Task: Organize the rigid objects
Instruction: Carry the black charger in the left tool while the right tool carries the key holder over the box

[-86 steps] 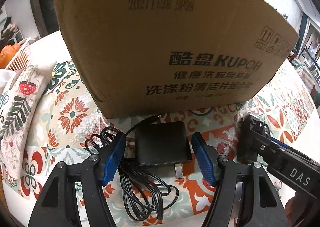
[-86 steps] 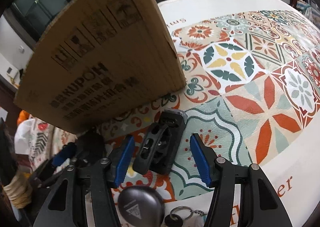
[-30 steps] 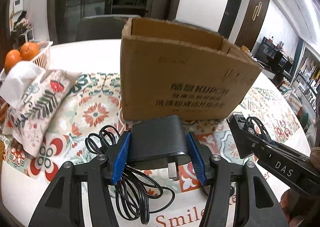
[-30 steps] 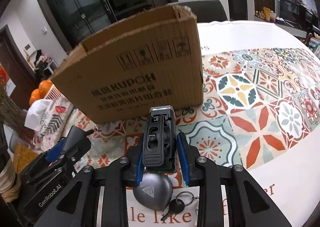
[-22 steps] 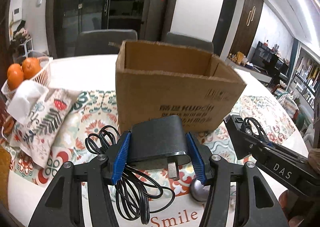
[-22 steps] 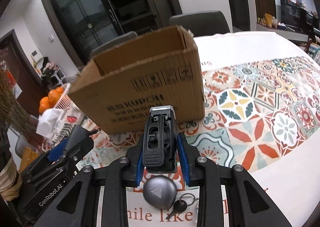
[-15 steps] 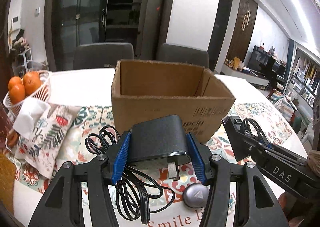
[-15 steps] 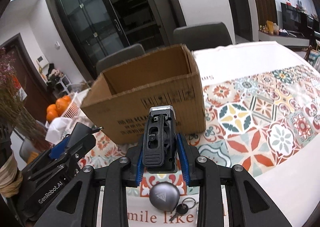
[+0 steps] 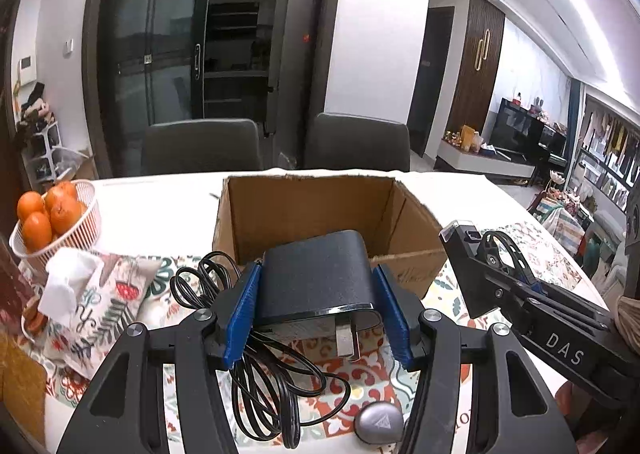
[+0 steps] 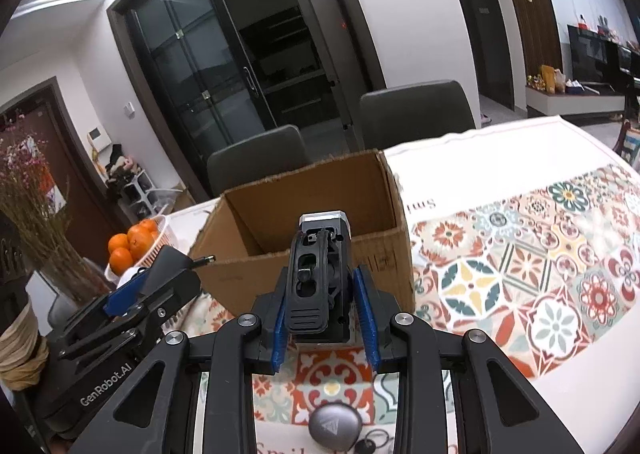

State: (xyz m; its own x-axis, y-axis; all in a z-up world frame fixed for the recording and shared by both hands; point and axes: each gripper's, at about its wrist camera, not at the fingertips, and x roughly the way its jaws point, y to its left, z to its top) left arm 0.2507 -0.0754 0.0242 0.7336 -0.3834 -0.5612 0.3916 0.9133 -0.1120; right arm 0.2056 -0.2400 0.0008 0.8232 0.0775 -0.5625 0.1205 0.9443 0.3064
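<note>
My left gripper is shut on a black power adapter, held above the table; its coiled black cable hangs below. My right gripper is shut on a black clip-like holder, also lifted. An open, empty-looking cardboard box stands just beyond both grippers; it also shows in the right wrist view. The right gripper with its holder shows in the left wrist view, and the left gripper shows in the right wrist view.
A grey key fob with a key ring lies on the patterned tablecloth below the grippers. A white basket of oranges and a tissue pouch sit at the left. Two dark chairs stand behind the table.
Both grippers closed on their objects and lifted them from the table. They keep rising, so the box's open top comes into view.
</note>
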